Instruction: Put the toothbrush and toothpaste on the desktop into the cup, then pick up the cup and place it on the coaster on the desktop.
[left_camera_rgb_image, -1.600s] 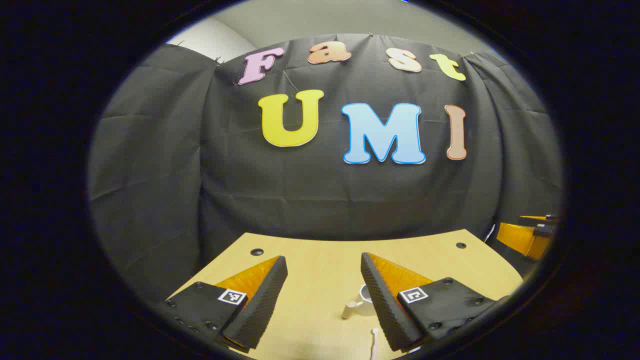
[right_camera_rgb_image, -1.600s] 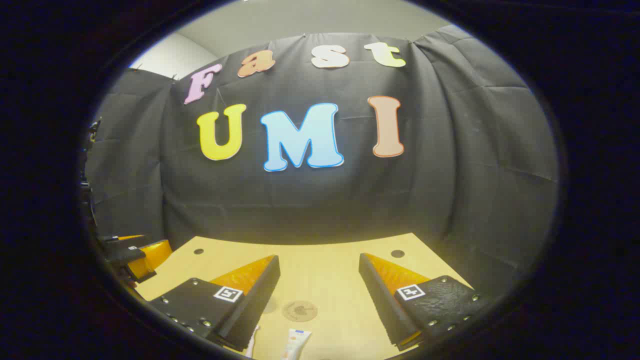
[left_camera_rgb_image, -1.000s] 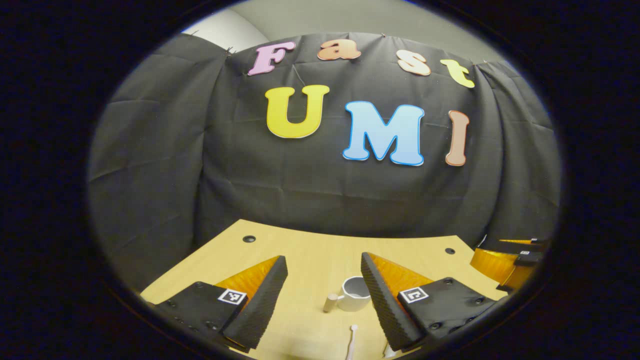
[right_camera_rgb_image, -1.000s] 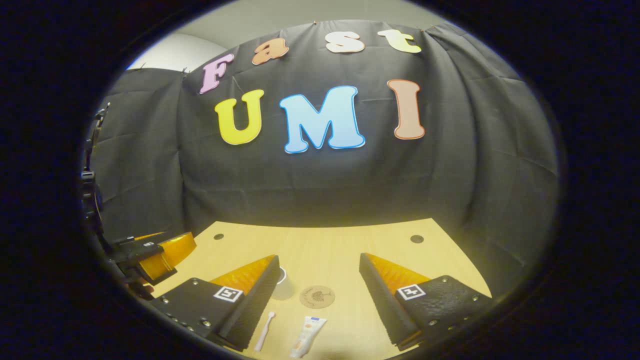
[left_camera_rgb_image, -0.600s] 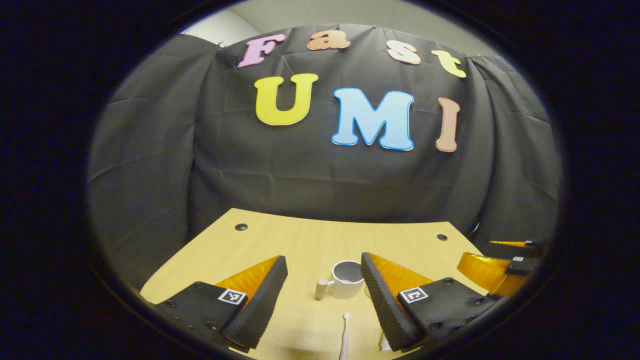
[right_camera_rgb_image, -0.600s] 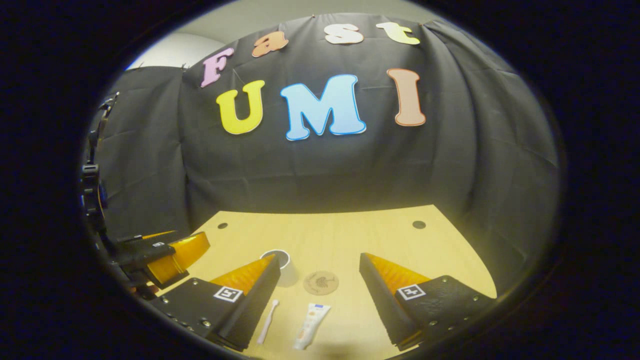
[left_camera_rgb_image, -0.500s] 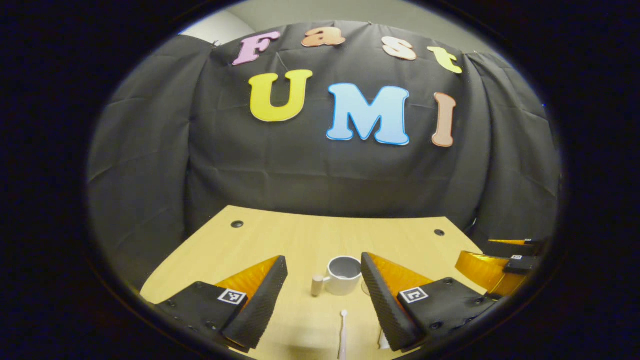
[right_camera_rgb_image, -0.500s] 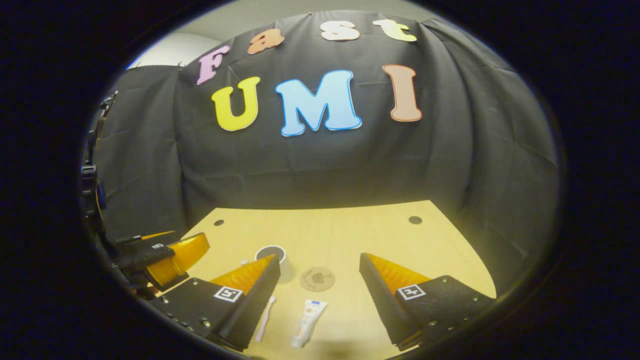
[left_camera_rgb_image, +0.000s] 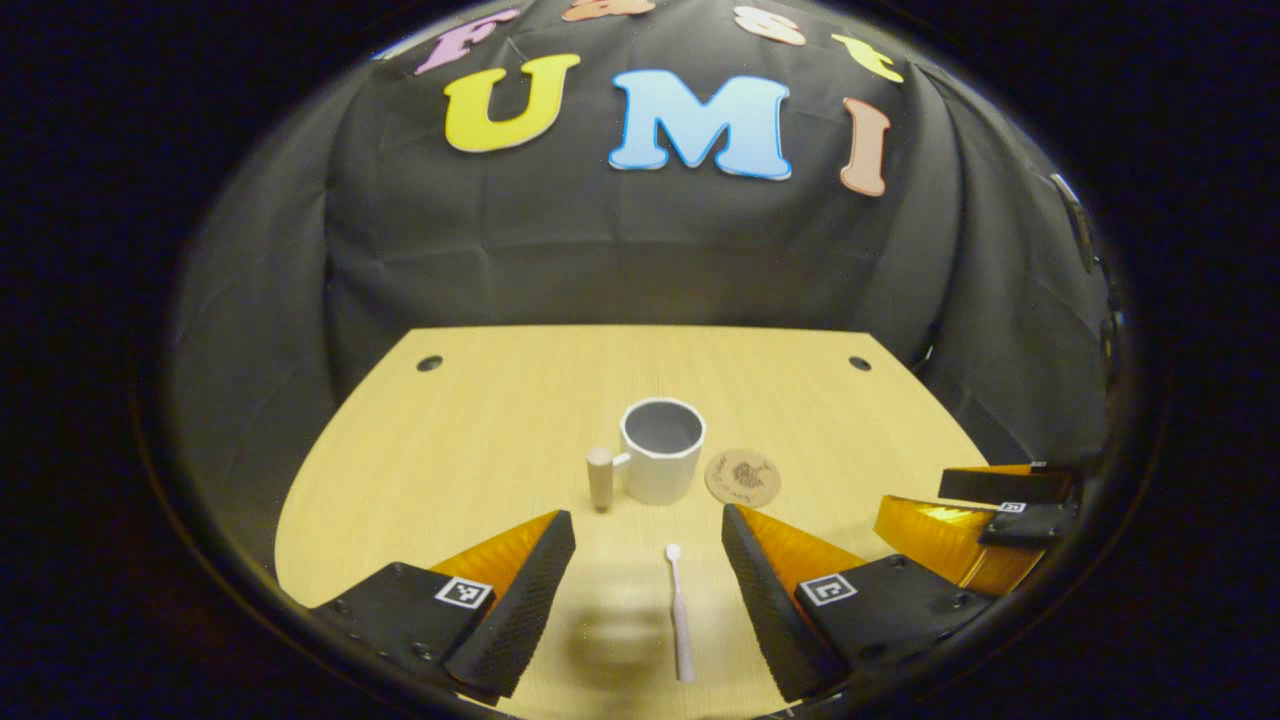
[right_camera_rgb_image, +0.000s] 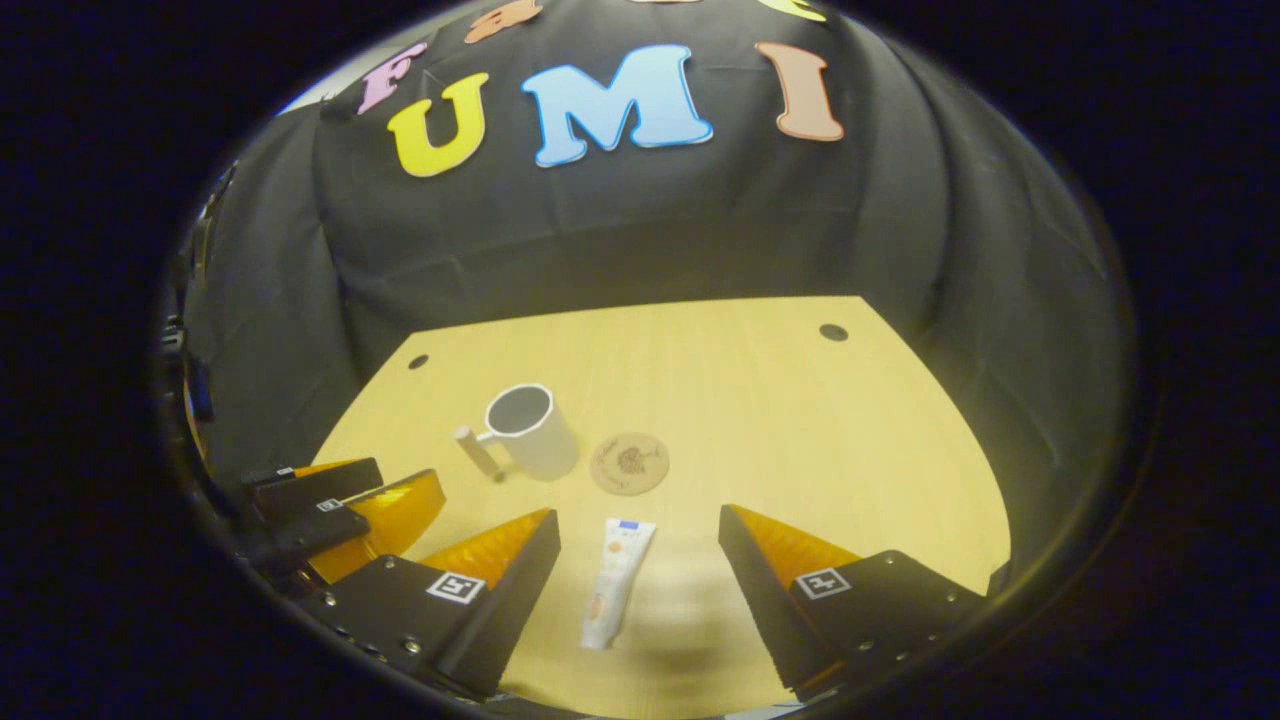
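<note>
Both views look down and forward over the desk (left_camera_rgb_image: 480, 440) toward the far wall. The left gripper view sits left, the right gripper view right; both share the cup (left_camera_rgb_image: 661, 464) and coaster (right_camera_rgb_image: 629, 463).

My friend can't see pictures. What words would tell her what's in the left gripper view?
A white toothbrush lies on a wooden desktop between the open fingers of the left gripper. Beyond it stands a white cup with a wooden handle, and a round coaster lies just to its right. The right gripper shows at the right edge.
</note>
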